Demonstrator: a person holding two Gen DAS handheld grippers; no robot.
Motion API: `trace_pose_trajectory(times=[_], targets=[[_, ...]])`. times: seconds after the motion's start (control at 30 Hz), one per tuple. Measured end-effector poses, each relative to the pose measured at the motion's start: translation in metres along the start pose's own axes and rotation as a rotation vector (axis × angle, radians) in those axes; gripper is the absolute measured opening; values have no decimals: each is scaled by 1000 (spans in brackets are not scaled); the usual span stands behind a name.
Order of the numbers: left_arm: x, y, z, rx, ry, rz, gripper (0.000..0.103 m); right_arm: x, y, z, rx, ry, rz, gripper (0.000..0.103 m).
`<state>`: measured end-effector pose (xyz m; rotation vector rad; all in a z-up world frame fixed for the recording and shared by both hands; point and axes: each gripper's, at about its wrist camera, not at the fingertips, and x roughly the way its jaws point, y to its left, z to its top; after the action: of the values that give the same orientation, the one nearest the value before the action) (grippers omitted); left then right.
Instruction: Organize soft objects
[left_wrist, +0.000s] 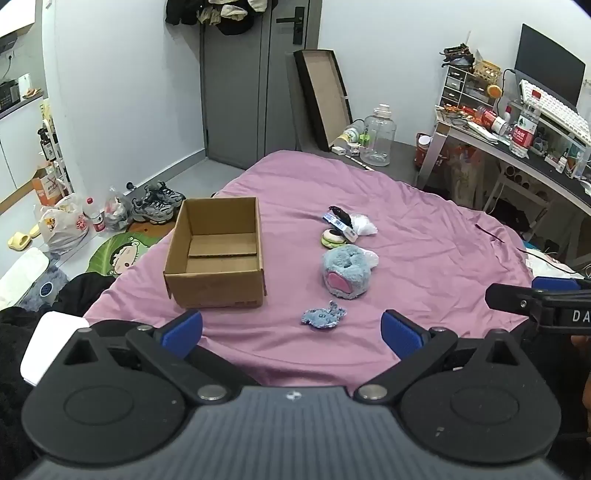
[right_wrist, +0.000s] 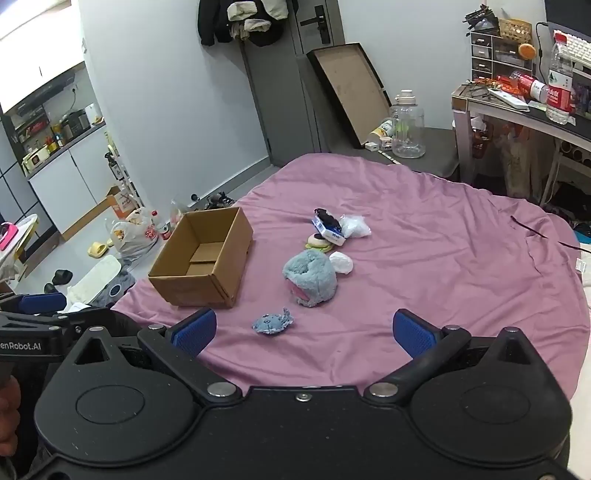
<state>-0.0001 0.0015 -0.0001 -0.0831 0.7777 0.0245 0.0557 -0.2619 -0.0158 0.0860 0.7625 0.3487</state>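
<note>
Two fluffy blue plushies (left_wrist: 345, 273) (left_wrist: 323, 315) – rectangular cardboard box (left_wrist: 216, 254).

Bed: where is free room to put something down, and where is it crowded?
The sheet is bare right of the toys and between the small blue toy and the grippers. The box is empty. Crowded: the cluster behind the plush.

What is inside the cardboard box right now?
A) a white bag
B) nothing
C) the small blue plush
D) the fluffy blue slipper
B: the cardboard box shows only its bare bottom, while the small blue plush and fluffy blue slipper lie on the purple sheet.
</note>
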Motion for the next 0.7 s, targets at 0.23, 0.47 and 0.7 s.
trace_pose_trajectory(times=[0.23, 0.47, 0.7], targets=[[-6, 4, 0, -4, -11, -6, 102, -3, -2, 0, 9, -17, -21, 103], [-7, -2, 3, -4, -17, -6, 102, -6, -3, 1, 2, -12, -4, 103], [-7, -1, 1, -5, -23, -11, 102, -11, 4, 3, -14, -24, 2, 103]])
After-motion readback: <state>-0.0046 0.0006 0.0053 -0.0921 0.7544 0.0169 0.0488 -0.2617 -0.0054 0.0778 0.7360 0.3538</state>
